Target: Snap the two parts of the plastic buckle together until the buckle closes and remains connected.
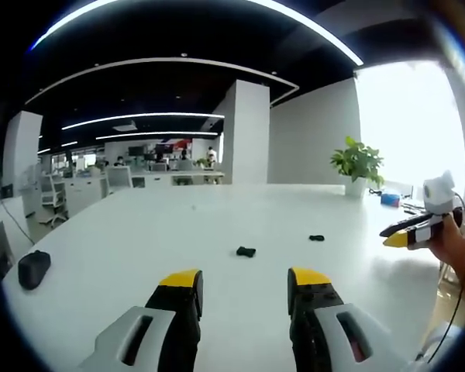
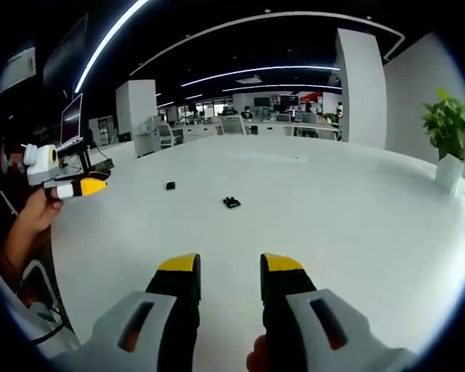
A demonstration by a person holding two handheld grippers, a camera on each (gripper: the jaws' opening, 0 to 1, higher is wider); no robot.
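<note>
Two small black buckle parts lie apart on the white table (image 1: 139, 232). In the left gripper view one part (image 1: 246, 251) lies just ahead of my open left gripper (image 1: 246, 280), and the other part (image 1: 316, 238) sits further right. In the right gripper view one part (image 2: 232, 202) lies ahead of my open right gripper (image 2: 229, 267), and the second part (image 2: 170, 185) is further back on the left. Both grippers hover above the table with nothing between their jaws. The right gripper (image 1: 411, 231) enters from the right in a hand; the left gripper (image 2: 76, 187) enters from the left.
A black mouse-like object (image 1: 33, 268) rests near the table's left edge. A potted plant (image 1: 358, 163) stands at the far right end of the table, also seen as the plant (image 2: 453, 128). A monitor (image 2: 70, 120) stands at the left. Desks and people fill the office behind.
</note>
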